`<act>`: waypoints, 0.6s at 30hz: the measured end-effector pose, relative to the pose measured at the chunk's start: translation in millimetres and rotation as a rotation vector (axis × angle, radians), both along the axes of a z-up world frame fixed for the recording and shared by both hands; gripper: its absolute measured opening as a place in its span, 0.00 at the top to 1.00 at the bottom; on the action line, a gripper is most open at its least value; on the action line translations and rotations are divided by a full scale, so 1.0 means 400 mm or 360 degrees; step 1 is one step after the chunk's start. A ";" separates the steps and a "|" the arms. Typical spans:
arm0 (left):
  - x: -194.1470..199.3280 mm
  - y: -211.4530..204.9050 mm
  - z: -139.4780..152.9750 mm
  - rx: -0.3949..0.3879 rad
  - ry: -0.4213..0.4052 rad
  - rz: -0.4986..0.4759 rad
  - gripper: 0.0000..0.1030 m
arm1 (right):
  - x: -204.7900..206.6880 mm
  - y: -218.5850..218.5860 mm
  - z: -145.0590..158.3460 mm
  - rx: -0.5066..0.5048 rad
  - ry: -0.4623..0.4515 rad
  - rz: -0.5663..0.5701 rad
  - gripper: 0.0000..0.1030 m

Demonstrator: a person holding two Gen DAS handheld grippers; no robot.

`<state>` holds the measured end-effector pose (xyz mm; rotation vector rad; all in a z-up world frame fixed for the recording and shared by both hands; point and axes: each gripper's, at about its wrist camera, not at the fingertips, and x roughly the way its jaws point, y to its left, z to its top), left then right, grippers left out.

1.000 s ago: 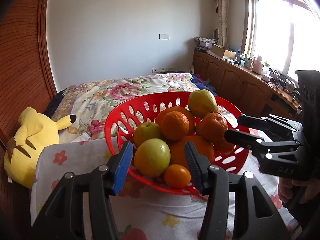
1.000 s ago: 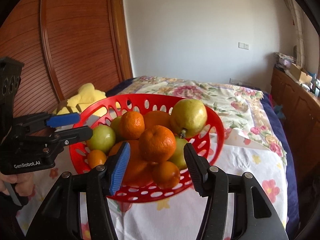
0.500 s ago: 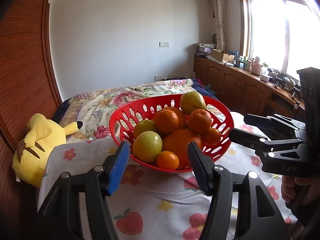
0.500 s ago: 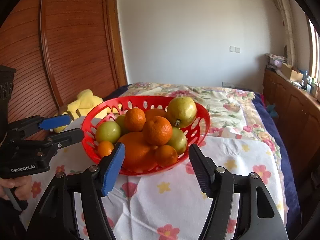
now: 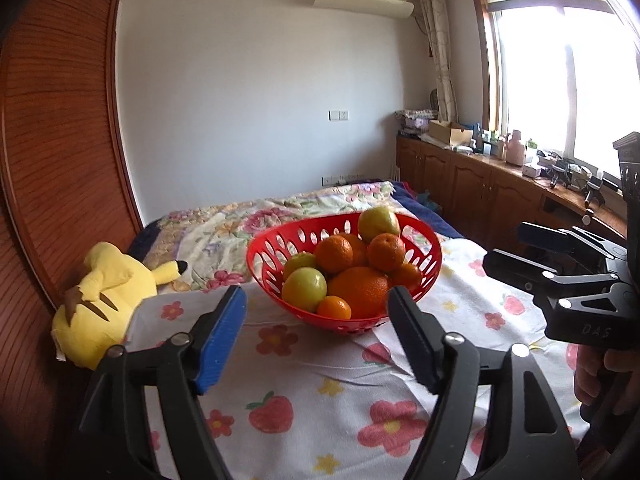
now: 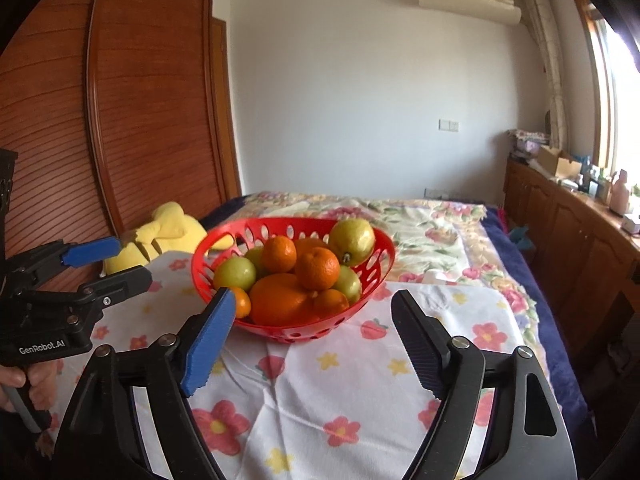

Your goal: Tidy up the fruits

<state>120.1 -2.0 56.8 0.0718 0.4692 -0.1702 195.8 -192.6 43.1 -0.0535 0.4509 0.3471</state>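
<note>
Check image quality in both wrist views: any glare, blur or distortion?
Left wrist: window blown out at right, wardrobe bowed by fisheye, red basket sharp. Right wrist: milder window glare at right edge, dark corner vignetting, basket sharp, no motion blur.

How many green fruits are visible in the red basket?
4. One at the front left, one behind it, one at the right under the oranges, one large on top at the back. Others may be hidden underneath.

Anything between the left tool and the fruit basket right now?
Nothing visible. Only bare flowered cloth lies between the open left tool and the red basket. The right tool sits off to the side, clear of that path.
</note>
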 end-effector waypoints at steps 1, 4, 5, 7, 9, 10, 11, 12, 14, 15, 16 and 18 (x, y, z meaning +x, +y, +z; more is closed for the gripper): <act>-0.017 0.000 0.013 -0.0001 -0.0022 0.0000 0.21 | -0.014 -0.002 0.009 0.0002 -0.0017 -0.0011 0.18; -0.052 0.003 0.042 -0.0005 -0.0064 -0.0003 0.13 | -0.057 -0.006 0.038 0.0013 -0.0070 -0.0037 0.14; -0.064 0.004 0.051 0.0001 -0.0068 0.0006 0.13 | -0.072 -0.008 0.049 0.0011 -0.0089 -0.0048 0.13; -0.088 0.001 0.071 0.0024 -0.0087 0.0027 0.12 | -0.094 -0.009 0.069 0.0003 -0.0112 -0.0063 0.12; -0.117 0.003 0.092 0.0027 -0.0133 0.0049 0.11 | -0.119 -0.015 0.093 0.0013 -0.0143 -0.0086 0.10; -0.129 0.004 0.101 0.0017 -0.0151 0.0052 0.11 | -0.132 -0.016 0.103 0.0017 -0.0159 -0.0087 0.09; -0.141 0.005 0.109 0.0005 -0.0160 0.0058 0.10 | -0.146 -0.018 0.115 0.0022 -0.0179 -0.0093 0.07; -0.153 0.009 0.119 -0.0010 -0.0162 0.0063 0.10 | -0.160 -0.021 0.127 0.0029 -0.0199 -0.0099 0.04; -0.171 0.010 0.132 -0.0026 -0.0161 0.0062 0.10 | -0.186 -0.022 0.148 0.0036 -0.0232 -0.0099 0.03; -0.179 0.012 0.136 -0.0029 -0.0163 0.0066 0.10 | -0.201 -0.025 0.156 0.0034 -0.0246 -0.0106 0.03; -0.187 0.012 0.140 -0.0029 -0.0168 0.0078 0.10 | -0.212 -0.026 0.165 0.0037 -0.0258 -0.0113 0.02; -0.206 0.016 0.150 -0.0029 -0.0179 0.0089 0.10 | -0.234 -0.027 0.179 0.0047 -0.0273 -0.0120 0.01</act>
